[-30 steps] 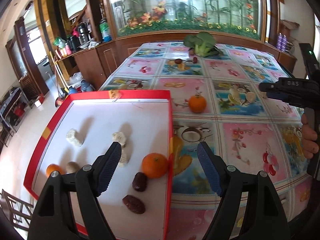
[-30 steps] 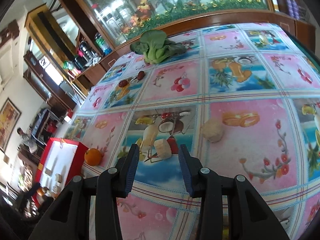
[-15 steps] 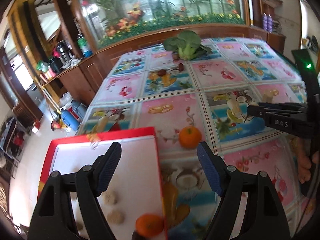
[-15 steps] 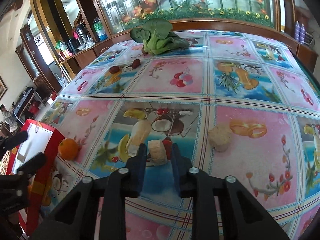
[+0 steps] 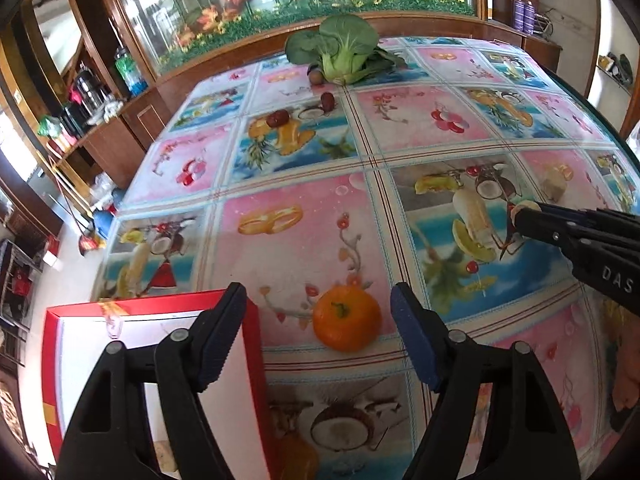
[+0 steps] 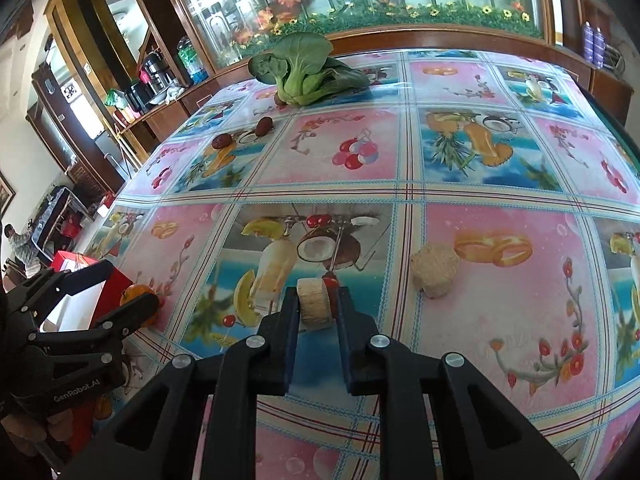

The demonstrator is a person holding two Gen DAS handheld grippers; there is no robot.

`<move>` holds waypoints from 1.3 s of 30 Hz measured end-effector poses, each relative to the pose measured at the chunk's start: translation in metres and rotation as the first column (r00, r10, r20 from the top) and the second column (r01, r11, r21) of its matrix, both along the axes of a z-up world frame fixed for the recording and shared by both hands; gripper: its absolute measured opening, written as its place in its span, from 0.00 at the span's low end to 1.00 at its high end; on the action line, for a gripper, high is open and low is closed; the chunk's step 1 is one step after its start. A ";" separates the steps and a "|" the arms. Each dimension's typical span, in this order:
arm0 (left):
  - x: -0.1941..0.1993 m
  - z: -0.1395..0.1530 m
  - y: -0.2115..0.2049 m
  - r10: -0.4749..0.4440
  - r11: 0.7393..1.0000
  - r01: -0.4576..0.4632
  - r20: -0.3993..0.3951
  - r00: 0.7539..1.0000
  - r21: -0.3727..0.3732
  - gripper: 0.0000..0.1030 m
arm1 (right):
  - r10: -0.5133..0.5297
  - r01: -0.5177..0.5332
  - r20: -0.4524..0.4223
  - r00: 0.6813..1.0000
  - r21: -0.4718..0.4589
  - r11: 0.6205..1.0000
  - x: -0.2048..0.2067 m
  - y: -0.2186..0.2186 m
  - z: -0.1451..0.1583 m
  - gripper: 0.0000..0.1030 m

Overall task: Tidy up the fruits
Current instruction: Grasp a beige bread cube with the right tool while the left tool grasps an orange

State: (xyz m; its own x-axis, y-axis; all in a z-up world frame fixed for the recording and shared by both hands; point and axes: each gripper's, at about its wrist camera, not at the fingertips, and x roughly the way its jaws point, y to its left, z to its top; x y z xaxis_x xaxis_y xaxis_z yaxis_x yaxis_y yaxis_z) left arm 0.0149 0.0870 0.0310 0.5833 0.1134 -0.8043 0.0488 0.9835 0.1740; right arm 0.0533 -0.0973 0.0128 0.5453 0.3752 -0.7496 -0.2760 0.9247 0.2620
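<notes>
My left gripper (image 5: 318, 322) is open, its fingers on either side of an orange (image 5: 346, 317) that lies on the tablecloth beside the red tray (image 5: 252, 352). My right gripper (image 6: 316, 304) is shut on a pale beige fruit chunk (image 6: 315, 303) low over the table. A second beige chunk (image 6: 435, 270) lies to its right, apart from it. The right gripper also shows in the left wrist view (image 5: 520, 216). The left gripper shows in the right wrist view (image 6: 116, 292) around the orange (image 6: 138, 293).
A bok choy (image 5: 344, 54) lies at the table's far end, with a brown fruit (image 5: 315, 77) beside it. Two dark red dates (image 5: 277, 118) (image 5: 327, 101) lie nearer. A wooden ledge and an aquarium stand behind the table. The table's left edge drops to the floor.
My left gripper has moved off the tray and forward, now straddling the orange on the cloth. My right gripper has closed from open onto the beige chunk.
</notes>
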 end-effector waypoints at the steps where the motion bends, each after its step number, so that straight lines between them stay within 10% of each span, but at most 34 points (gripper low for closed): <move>1: 0.001 0.000 0.000 -0.003 1.000 0.003 0.002 1.000 -0.005 0.72 | -0.001 0.001 -0.001 1.000 0.000 1.000 0.000 0.000 0.000 0.16; 7: 0.006 -0.013 -0.002 -0.021 0.995 0.015 -0.064 0.998 -0.095 0.69 | -0.012 0.012 -0.023 1.000 0.016 1.000 0.001 -0.004 0.001 0.15; 15: 0.004 -0.013 -0.002 -0.023 0.989 0.012 -0.078 0.997 -0.149 0.37 | -0.020 0.020 -0.018 1.000 0.018 1.000 -0.001 -0.005 0.003 0.12; 22: -0.007 -0.011 -0.002 0.029 0.987 -0.039 -0.067 0.997 -0.159 0.37 | 0.000 0.000 0.031 1.000 0.026 1.000 -0.009 -0.003 0.013 0.12; 39: -0.110 0.078 -0.017 0.116 0.992 -0.102 0.252 0.961 -0.068 0.37 | 0.052 -0.077 0.232 0.971 0.102 0.992 -0.038 0.002 0.044 0.12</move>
State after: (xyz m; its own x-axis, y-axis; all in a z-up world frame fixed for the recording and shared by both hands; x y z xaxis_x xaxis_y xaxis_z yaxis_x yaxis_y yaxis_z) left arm -0.0949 0.0704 0.1088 0.7565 0.1485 -0.6369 -0.0986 0.9886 0.1134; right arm 0.0149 -0.0950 0.0563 0.6693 0.4884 -0.5599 -0.3987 0.8720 0.2840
